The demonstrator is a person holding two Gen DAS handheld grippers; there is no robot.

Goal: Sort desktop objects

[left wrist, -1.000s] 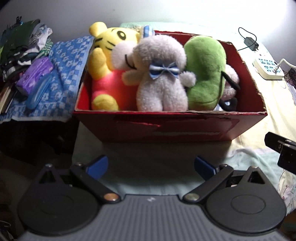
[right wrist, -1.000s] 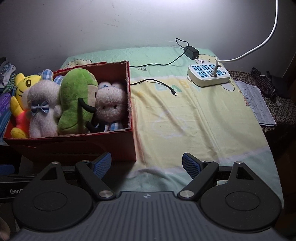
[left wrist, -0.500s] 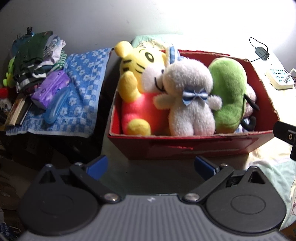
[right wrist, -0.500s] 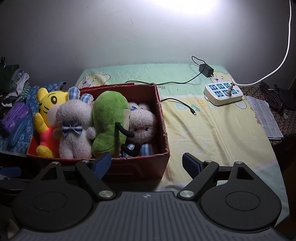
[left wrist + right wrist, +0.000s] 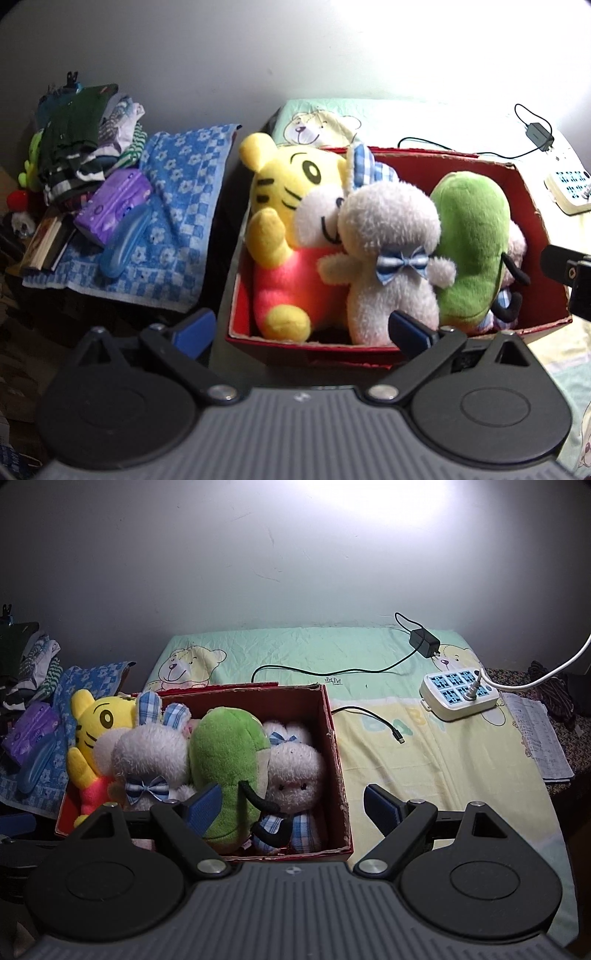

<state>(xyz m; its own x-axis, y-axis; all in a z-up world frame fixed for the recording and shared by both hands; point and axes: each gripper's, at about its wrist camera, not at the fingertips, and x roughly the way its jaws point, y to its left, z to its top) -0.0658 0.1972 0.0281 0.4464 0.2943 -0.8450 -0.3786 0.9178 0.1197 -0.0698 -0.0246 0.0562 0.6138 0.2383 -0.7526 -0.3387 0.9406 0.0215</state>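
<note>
A red cardboard box (image 5: 532, 206) (image 5: 338, 738) stands on the cloth-covered table and holds several plush toys: a yellow tiger (image 5: 280, 206) (image 5: 94, 720), a grey rabbit with a blue bow (image 5: 388, 254) (image 5: 147, 757), a green plush (image 5: 469, 240) (image 5: 229, 760) and a white rabbit in plaid (image 5: 293, 771). My left gripper (image 5: 301, 330) is open and empty, above the box's near left corner. My right gripper (image 5: 291, 808) is open and empty, above the box's near right edge.
A blue checked towel (image 5: 177, 206) with a purple pack (image 5: 114, 203) and a pile of clothes (image 5: 81, 144) lies left of the box. A white power strip (image 5: 461, 694), a black charger (image 5: 424, 642) with cable and papers (image 5: 535, 738) lie to the right.
Both grippers have risen and drawn back from the box, so I look down into it from higher up. The toys and box have not moved. Both grippers stay open.
</note>
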